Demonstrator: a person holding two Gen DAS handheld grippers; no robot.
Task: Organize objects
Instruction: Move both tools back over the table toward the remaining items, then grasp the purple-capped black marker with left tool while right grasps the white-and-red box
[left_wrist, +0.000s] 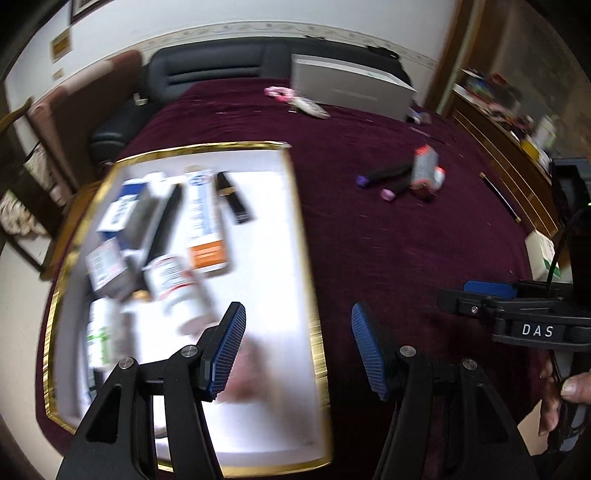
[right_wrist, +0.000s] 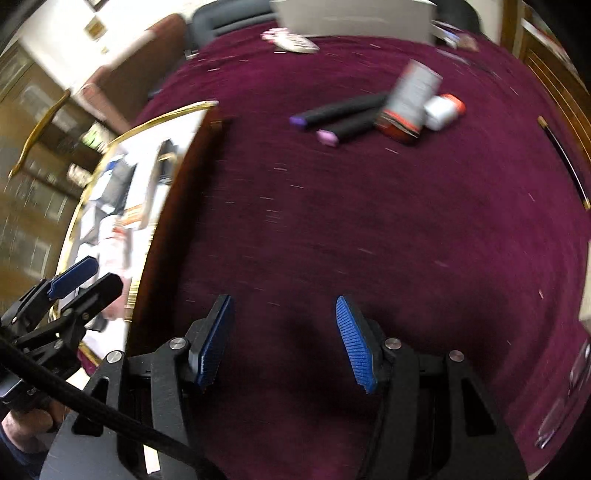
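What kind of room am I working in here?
Most likely a home living or dining room. A table under a maroon cloth stands by a dark sofa, with a wooden cabinet along the wall and framed pictures hanging above. A gold-rimmed tray holds medicine boxes.

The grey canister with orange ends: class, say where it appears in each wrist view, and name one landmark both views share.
Left wrist view: the grey canister lies right of centre, upper part, on the maroon cloth.
Right wrist view: the canister is upper right, larger.
Shared landmark: two black markers lie just left of it in both.
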